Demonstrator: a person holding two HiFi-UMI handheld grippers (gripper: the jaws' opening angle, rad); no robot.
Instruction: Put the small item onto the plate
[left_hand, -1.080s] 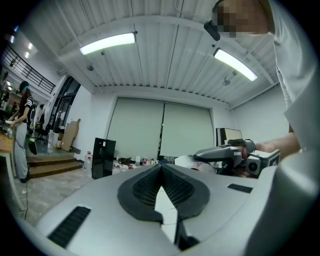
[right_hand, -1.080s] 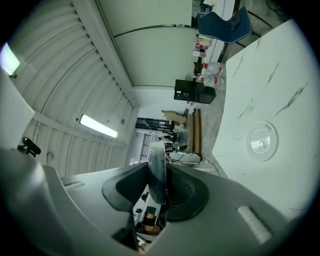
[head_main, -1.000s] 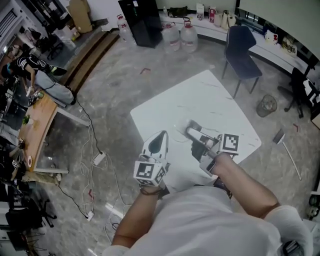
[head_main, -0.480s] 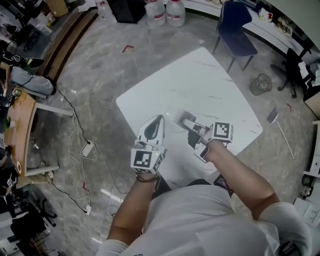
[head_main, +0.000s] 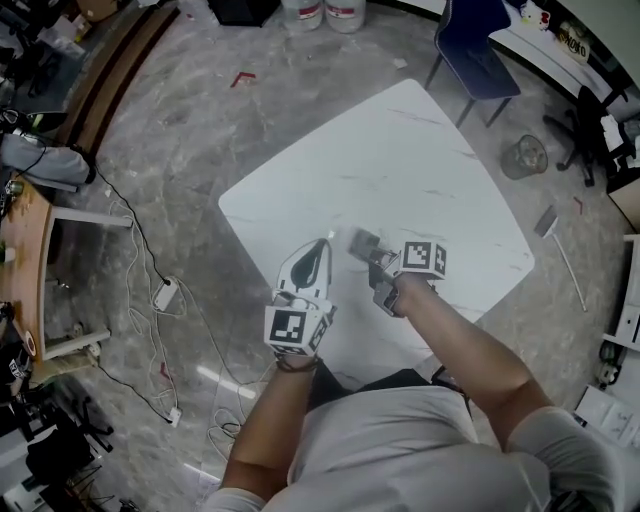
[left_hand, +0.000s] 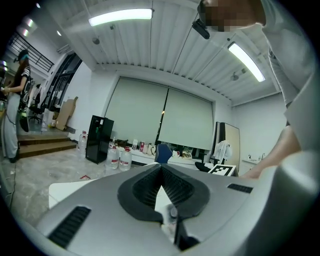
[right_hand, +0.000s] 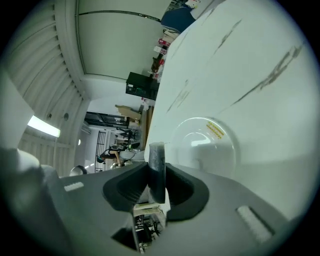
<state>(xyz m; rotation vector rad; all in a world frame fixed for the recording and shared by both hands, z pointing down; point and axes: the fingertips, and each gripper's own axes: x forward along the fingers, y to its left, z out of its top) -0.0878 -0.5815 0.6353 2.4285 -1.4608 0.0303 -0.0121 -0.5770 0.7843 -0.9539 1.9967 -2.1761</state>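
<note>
My right gripper (head_main: 373, 252) is shut on a small flat grey item (right_hand: 156, 170), which stands upright between the pads. A clear round plate (right_hand: 205, 142) lies on the white table (head_main: 400, 160) just beyond the jaws. In the head view the plate (head_main: 345, 238) is a faint blur beside the held item (head_main: 362, 243). My left gripper (head_main: 322, 248) hovers over the table just left of the plate. Its jaws meet at the tips (left_hand: 161, 167) with nothing between them.
A blue chair (head_main: 475, 55) stands at the table's far corner and a wire waste basket (head_main: 523, 155) on the floor to its right. Cables and a power strip (head_main: 162, 293) trail across the floor at the left, by a wooden bench (head_main: 25, 270).
The head view has swung, so the table sits differently in frame. The right gripper keeps its hold on the item close to the plate. The left gripper stays beside it.
</note>
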